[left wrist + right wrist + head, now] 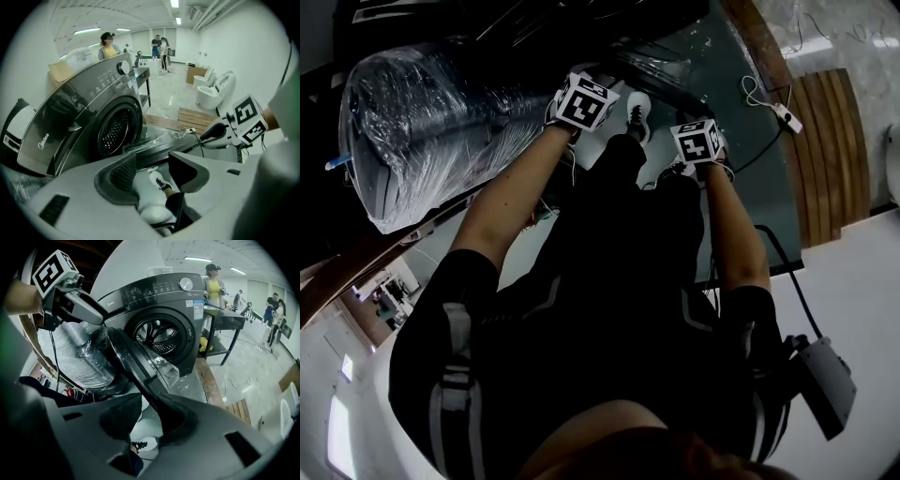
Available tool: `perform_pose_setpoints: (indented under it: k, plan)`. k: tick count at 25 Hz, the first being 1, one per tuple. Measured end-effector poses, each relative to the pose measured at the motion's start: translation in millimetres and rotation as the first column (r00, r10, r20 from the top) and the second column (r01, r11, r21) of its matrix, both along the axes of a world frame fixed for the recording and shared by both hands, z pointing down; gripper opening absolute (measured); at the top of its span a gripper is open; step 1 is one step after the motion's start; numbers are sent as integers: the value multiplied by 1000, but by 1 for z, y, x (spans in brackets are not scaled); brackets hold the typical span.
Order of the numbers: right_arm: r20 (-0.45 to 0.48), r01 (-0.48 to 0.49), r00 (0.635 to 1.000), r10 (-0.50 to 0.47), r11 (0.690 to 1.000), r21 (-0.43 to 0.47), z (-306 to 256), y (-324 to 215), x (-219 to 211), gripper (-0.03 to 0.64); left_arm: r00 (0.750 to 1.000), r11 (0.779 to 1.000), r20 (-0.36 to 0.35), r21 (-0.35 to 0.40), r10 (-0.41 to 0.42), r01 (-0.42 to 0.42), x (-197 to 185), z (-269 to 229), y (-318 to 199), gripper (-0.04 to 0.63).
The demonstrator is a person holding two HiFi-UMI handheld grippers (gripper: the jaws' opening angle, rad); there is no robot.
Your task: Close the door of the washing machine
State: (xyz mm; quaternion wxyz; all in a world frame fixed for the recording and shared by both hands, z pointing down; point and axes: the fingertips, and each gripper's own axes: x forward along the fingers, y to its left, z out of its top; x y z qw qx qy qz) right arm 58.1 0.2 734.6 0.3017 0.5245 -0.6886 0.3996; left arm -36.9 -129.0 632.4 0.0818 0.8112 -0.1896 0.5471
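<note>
The dark grey washing machine (168, 319) (79, 122) stands with its drum (115, 131) uncovered. Its round door (136, 362) (154, 147) (652, 66) hangs wide open. My right gripper (150, 423) is open, and the door's rim runs down between its jaws, close against the right finger (180, 420); a gap shows on the left side. My left gripper (152, 171) is open above the door with nothing between its jaws, only the person's white shoe (159, 180) below. In the right gripper view the left gripper (70, 291) reaches the door's upper edge.
A large plastic-wrapped bulk (422, 131) (70, 352) sits left of the machine. A wooden pallet (825, 150) and a power strip (785, 114) lie on the floor to the right. A black table (225, 329) stands beside the machine, with people (108, 44) at the back.
</note>
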Motion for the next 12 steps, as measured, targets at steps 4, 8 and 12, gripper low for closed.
perform_pose_setpoints:
  k: [4, 8, 12]
  plan:
    - [-13, 0, 1000, 0, 1000, 10, 1, -17, 17, 115, 991, 993, 53, -8, 120, -120, 2, 5, -12, 218]
    - [-49, 5, 999, -4, 1000, 24, 0, -37, 37, 117, 939, 943, 117, 38, 324, -330, 16, 9, -23, 218]
    - [-76, 27, 997, -26, 999, 17, 1, -50, 49, 120, 887, 892, 126, 27, 444, -450, 33, 14, -32, 218]
